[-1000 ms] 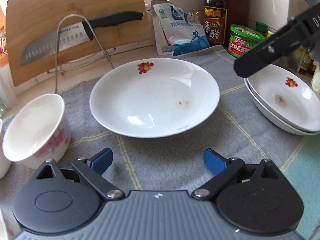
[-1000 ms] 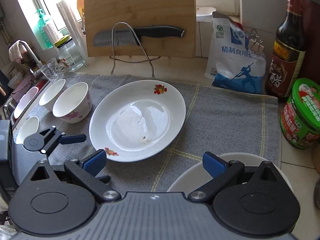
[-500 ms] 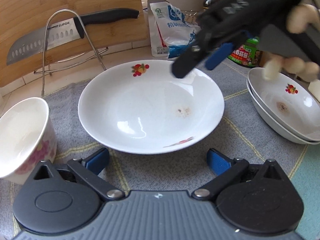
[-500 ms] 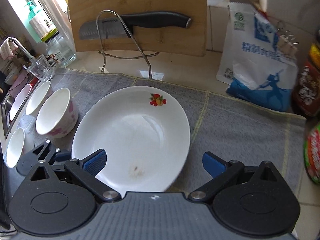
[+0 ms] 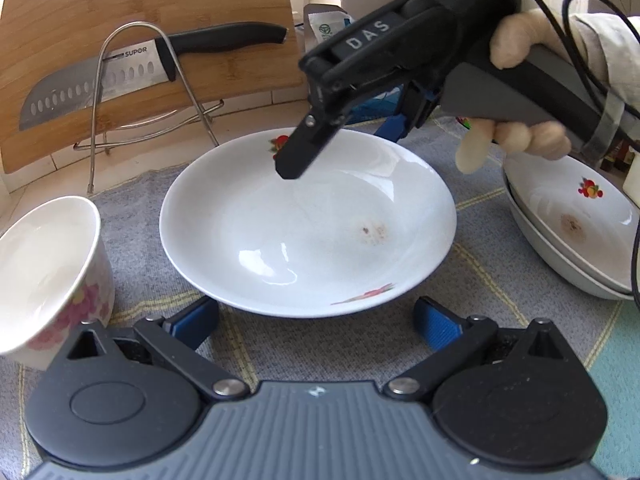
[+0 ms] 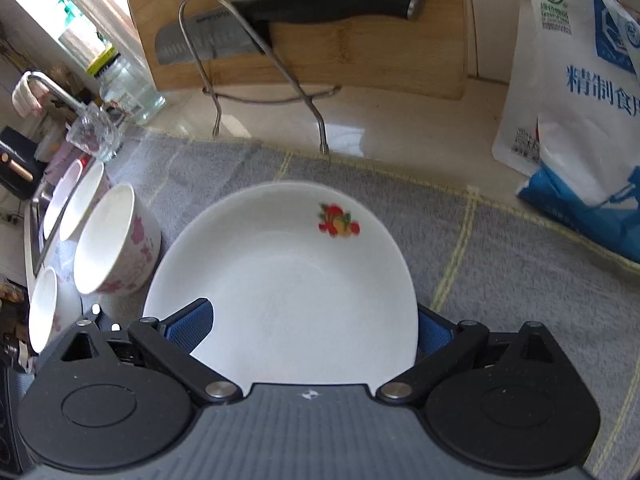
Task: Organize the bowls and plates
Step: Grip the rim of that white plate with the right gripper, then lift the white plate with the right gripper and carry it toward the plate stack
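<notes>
A white plate (image 5: 308,232) with a fruit motif lies on the grey towel (image 5: 472,300), just ahead of my left gripper (image 5: 316,322), which stands wide open with nothing between its pads. A hand (image 5: 516,136) holds my right gripper (image 5: 348,140) over the plate's far rim. It is open, with one finger above the plate's inside and the other beyond the rim. In the right wrist view the plate (image 6: 288,280) fills the gap of that gripper (image 6: 312,326). A floral bowl (image 5: 48,272) stands to the left. Two stacked plates (image 5: 572,232) sit at the right.
A wooden cutting board (image 6: 292,28) and a knife (image 6: 288,16) lean in a wire rack (image 6: 264,76) at the back. A salt bag (image 6: 580,100) stands back right. Several small bowls (image 6: 80,196) line the sink side, near a glass jar (image 6: 128,88).
My right gripper has swung in from the right and come down over the plate's far rim. My left gripper has stayed in place and its jaws have spread a little wider.
</notes>
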